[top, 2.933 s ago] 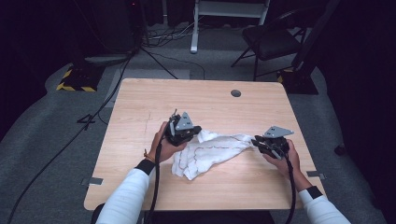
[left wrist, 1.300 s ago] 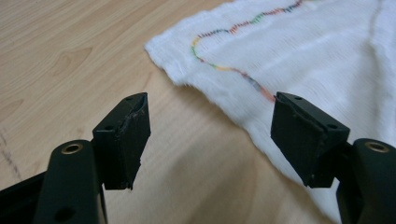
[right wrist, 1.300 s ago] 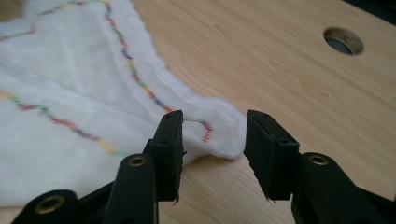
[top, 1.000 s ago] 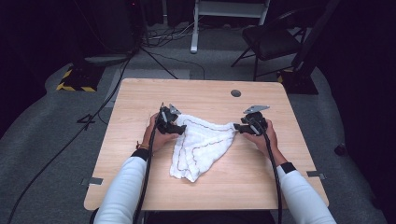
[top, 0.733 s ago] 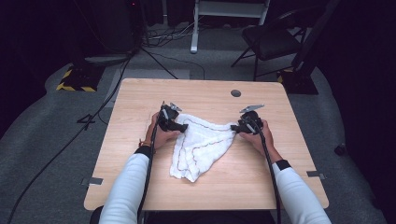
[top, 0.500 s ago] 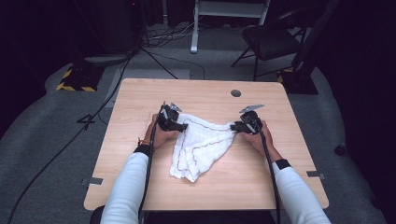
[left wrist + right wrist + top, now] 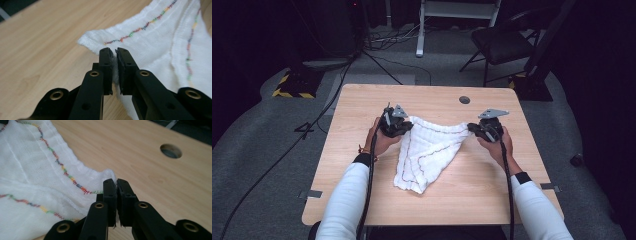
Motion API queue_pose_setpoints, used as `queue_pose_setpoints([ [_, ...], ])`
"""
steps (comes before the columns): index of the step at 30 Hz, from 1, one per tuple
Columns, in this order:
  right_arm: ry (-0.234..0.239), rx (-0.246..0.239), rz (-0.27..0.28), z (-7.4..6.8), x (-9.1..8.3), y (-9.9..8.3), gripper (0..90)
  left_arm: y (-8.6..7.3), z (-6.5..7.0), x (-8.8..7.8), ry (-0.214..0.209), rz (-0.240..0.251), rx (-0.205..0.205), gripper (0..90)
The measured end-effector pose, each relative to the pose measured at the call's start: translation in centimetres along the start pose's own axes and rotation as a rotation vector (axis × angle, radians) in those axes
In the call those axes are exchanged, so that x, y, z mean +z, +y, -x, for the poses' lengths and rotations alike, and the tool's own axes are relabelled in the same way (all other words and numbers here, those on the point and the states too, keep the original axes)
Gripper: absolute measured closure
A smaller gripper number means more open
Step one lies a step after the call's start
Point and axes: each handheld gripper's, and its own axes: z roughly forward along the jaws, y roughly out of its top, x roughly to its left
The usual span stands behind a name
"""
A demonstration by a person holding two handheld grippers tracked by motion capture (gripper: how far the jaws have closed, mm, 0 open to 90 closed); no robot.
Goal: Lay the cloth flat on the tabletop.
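A white cloth (image 7: 427,150) with coloured stitching along its hems lies on the wooden table (image 7: 362,110), its far edge stretched between my two grippers. My left gripper (image 7: 404,126) has just closed and is shut on the cloth's left corner (image 7: 113,63); fabric is pinched between its pads. My right gripper (image 7: 471,129) has also just closed and is shut on the right corner (image 7: 110,176) of the cloth. Both corners are lifted slightly off the table, and the rest of the cloth hangs down toward me in a point.
A round cable hole (image 7: 464,99) sits in the table near its far edge, also visible as the hole (image 7: 171,151) beyond my right gripper. A chair (image 7: 507,42) and cables lie on the floor behind the table.
Both grippers have closed on the cloth's far corners and risen a little, lifting that edge. Earlier the cloth lay crumpled nearer me; it is spread out between the grippers.
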Motion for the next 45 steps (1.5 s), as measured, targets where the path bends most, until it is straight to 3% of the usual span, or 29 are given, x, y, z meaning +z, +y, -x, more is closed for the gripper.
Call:
queue_pose_setpoints([
  [2,-0.01,-0.021,0.057,-0.1,-2.2,1.3,86.1,0.8,0.3,-1.3,0.007,0.032,0.013,82.9],
  [3,-0.01,-0.021,0.057,-0.1,-2.2,1.3,86.1,1.2,0.5,-2.0,0.015,0.051,0.024,82.9],
  [4,-0.015,-0.031,0.093,-0.4,-3.6,2.1,86.1,2.1,1.0,-3.6,0.02,0.099,0.035,83.0],
  [5,-0.015,-0.031,0.093,-0.4,-3.6,2.1,86.1,2.1,1.0,-3.6,0.02,0.099,0.035,83.0],
  [6,-0.019,-0.049,0.124,-0.5,-4.9,2.8,86.1,3.0,1.6,-5.1,0.038,0.134,0.066,83.1],
  [7,-0.019,-0.049,0.124,-0.5,-4.9,2.8,86.1,3.0,1.6,-5.1,0.038,0.134,0.066,83.2],
  [11,-0.026,-0.073,0.199,-1.0,-8.0,4.1,86.2,4.7,3.0,-8.7,0.04,0.211,0.113,83.2],
  [12,-0.027,-0.074,0.211,-1.0,-8.5,4.2,86.1,4.7,3.0,-8.7,0.04,0.211,0.113,83.3],
  [14,-0.023,-0.074,0.233,-1.1,-9.6,4.4,86.1,5.3,4.0,-10.3,0.038,0.242,0.141,83.3],
  [17,-0.027,-0.086,0.251,-1.3,-10.6,4.5,86.1,5.8,4.8,-11.1,0.04,0.242,0.171,83.3],
  [21,-0.03,-0.089,0.261,-1.4,-11.5,4.6,86.1,5.9,5.2,-11.4,0.04,0.247,0.182,83.2],
  [28,-0.046,-0.079,0.253,-0.8,-11.4,4.4,86.0,5.7,4.6,-10.8,0.057,0.241,0.157,83.1],
  [32,-0.057,-0.077,0.237,-0.3,-10.5,4.3,86.0,5.4,4.1,-9.4,0.052,0.227,0.14,83.0],
  [36,-0.073,-0.072,0.202,0.7,-8.4,4.5,86.0,5.2,3.3,-7.9,0.068,0.215,0.117,82.8],
  [38,-0.085,-0.069,0.173,1.1,-6.9,4.7,85.8,4.9,2.0,-5.9,0.1,0.198,0.08,82.8],
  [39,-0.092,-0.069,0.162,1.3,-6.0,4.8,85.4,4.9,2.0,-5.9,0.1,0.198,0.08,82.7],
  [41,-0.106,-0.069,0.14,1.5,-5.0,5.0,83.6,4.7,0.9,-4.5,0.119,0.174,0.043,82.3],
  [42,-0.168,-0.067,0.088,1.9,-2.8,5.2,71.8,4.5,0.2,-3.4,0.156,0.147,0.013,74.7],
  [43,-0.193,-0.062,0.072,2.0,-2.0,5.1,70.8,4.2,-0.4,-2.6,0.187,0.13,-0.034,68.3],
  [44,-0.193,-0.062,0.072,2.0,-2.0,5.1,70.8,3.8,-0.9,-1.9,0.187,0.12,-0.082,68.3],
  [45,-0.163,-0.031,0.047,2.2,-1.0,4.7,63.9,3.4,-1.4,-1.4,0.178,0.113,-0.119,53.9],
])
